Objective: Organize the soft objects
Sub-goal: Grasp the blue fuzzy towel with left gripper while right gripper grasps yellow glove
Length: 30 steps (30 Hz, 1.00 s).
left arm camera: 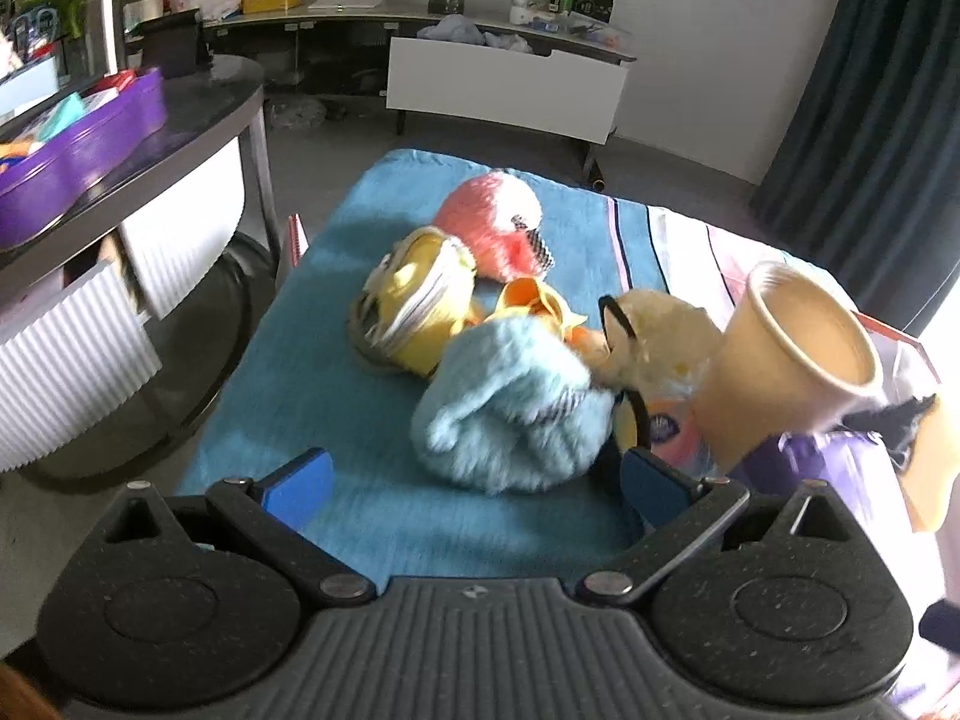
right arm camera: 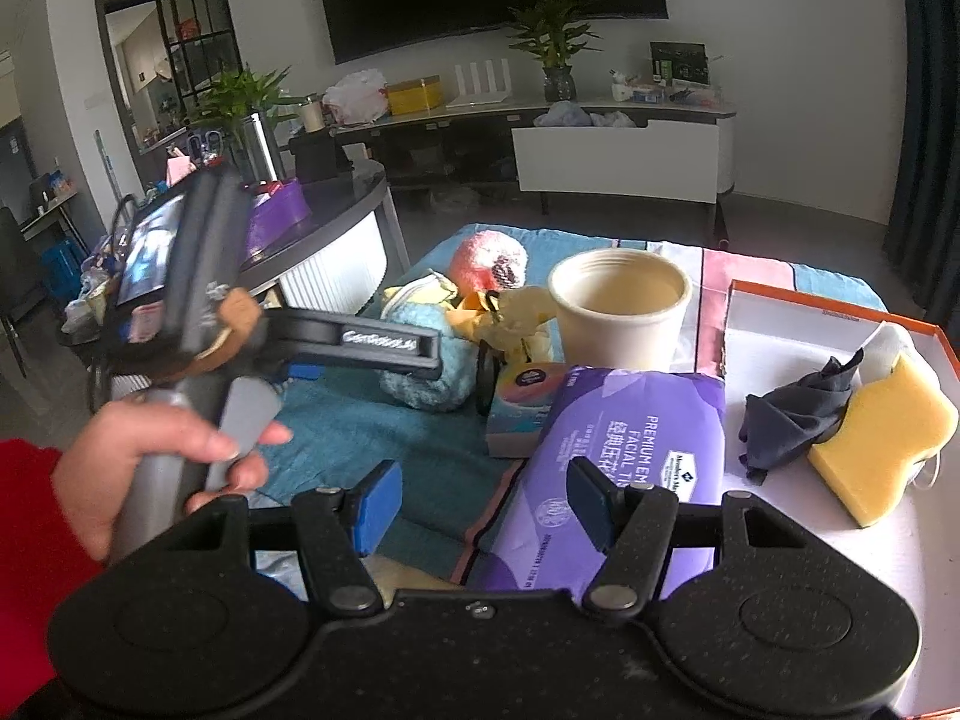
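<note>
both hand-held grippers (left arm camera: 474, 480) (right arm camera: 480, 501) angled down, seemingly

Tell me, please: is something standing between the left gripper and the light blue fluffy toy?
Nothing visible does. The left gripper is open, and the light blue fluffy toy lies directly ahead on the blue towel.

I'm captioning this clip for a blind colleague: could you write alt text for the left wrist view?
The open left tool points down at a fluffy light blue plush on a blue towel. Behind it lie a yellow plush and a pink plush; a tan paper cup sits at right.
</note>
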Each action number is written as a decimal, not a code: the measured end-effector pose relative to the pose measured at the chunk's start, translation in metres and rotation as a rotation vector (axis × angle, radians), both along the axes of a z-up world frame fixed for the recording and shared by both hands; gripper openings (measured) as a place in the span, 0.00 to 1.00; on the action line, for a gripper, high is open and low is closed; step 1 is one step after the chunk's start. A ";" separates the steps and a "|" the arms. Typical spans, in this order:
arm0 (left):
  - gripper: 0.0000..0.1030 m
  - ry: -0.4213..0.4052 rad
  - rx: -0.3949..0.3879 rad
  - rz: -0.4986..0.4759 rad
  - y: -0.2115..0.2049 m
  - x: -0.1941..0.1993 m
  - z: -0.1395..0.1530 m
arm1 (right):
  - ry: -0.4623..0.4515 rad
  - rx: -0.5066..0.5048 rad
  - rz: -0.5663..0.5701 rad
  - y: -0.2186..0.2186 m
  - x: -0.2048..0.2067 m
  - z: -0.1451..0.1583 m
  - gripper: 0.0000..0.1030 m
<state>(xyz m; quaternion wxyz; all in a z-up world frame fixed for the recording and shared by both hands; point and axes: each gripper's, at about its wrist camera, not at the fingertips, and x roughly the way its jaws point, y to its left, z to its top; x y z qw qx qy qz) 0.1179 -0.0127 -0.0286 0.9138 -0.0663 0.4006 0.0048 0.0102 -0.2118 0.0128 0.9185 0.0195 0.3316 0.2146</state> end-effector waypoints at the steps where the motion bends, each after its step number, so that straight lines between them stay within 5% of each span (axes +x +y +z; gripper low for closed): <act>1: 1.00 -0.001 0.004 -0.002 -0.002 0.005 -0.001 | 0.002 0.001 -0.003 -0.001 0.001 -0.001 0.71; 7: 1.00 0.033 0.001 0.028 -0.006 0.035 -0.014 | 0.010 0.000 -0.006 -0.002 0.010 -0.004 0.71; 10: 0.72 0.024 -0.021 0.014 -0.005 0.046 -0.021 | 0.010 -0.004 -0.008 -0.001 0.013 -0.004 0.72; 14: 0.52 0.014 -0.085 -0.051 -0.004 0.044 -0.021 | 0.012 -0.004 -0.009 0.000 0.017 -0.004 0.72; 19: 0.50 -0.037 -0.076 -0.093 -0.001 0.021 -0.009 | 0.005 -0.016 -0.009 0.005 0.023 -0.002 0.72; 30: 0.50 -0.080 -0.032 -0.014 0.039 -0.026 0.012 | 0.035 -0.052 -0.010 0.055 0.061 -0.004 0.72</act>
